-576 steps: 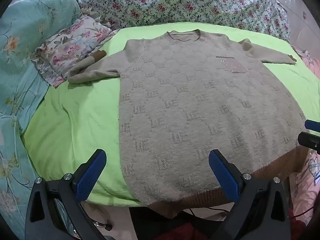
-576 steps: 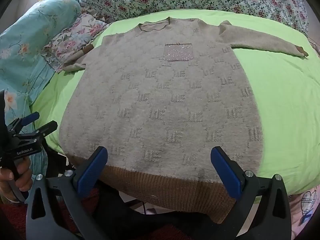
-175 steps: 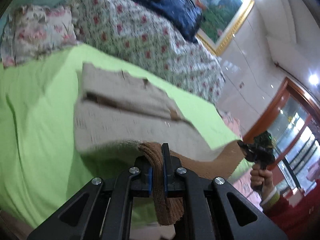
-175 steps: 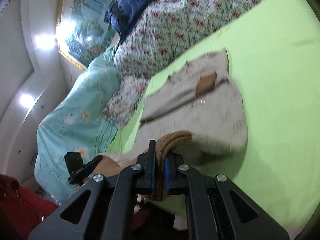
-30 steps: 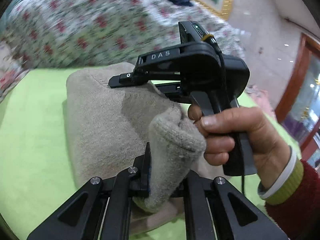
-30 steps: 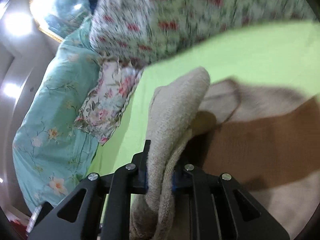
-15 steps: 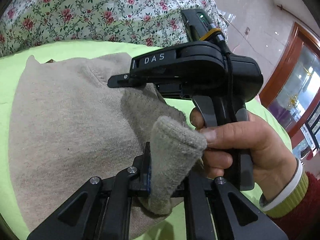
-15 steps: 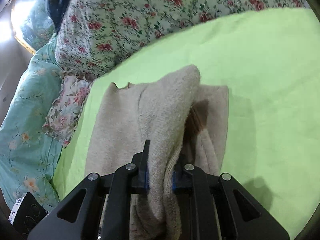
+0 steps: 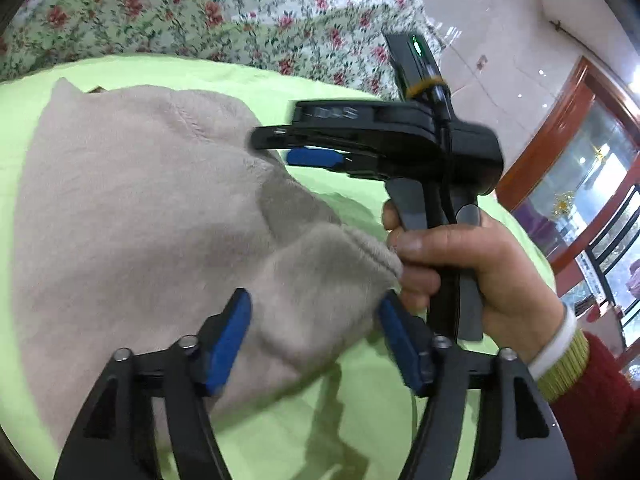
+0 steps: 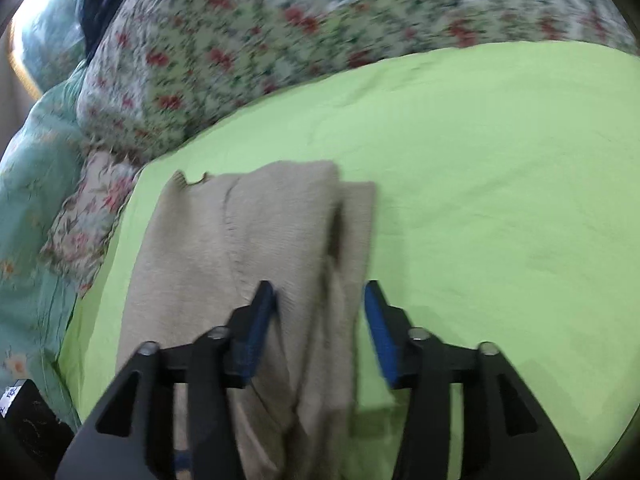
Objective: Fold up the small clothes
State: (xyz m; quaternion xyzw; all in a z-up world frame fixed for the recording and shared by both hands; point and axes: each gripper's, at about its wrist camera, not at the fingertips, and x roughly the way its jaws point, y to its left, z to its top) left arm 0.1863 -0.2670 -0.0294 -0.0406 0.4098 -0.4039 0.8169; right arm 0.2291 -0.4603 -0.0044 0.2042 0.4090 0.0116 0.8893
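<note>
A beige knit sweater (image 9: pixel 132 216) lies folded into a long thick strip (image 10: pixel 248 240) on the lime-green sheet (image 10: pixel 480 184). In the left wrist view my left gripper (image 9: pixel 316 336) has its jaws opening. The sweater's folded end bulges between the blue pads (image 9: pixel 232 332), which no longer pinch it. Just beyond it a hand (image 9: pixel 460 264) holds my right gripper (image 9: pixel 276 148) over the sweater's far edge. In the right wrist view the right gripper (image 10: pixel 318 304) is opening too. The strip's near end lies loose between its fingers.
A floral quilt (image 10: pixel 280 32) is piled behind the sheet. To the left lie a teal duvet (image 10: pixel 24 200) and a small floral pillow (image 10: pixel 88 216). A wood-framed glass door (image 9: pixel 592 152) stands at the right. Bare green sheet stretches right of the sweater.
Both grippers were shut on the sweater's folded end; both now have their jaws spread apart. The fold has dropped out of the pinch and settled onto the sheet. Both grippers came lower.
</note>
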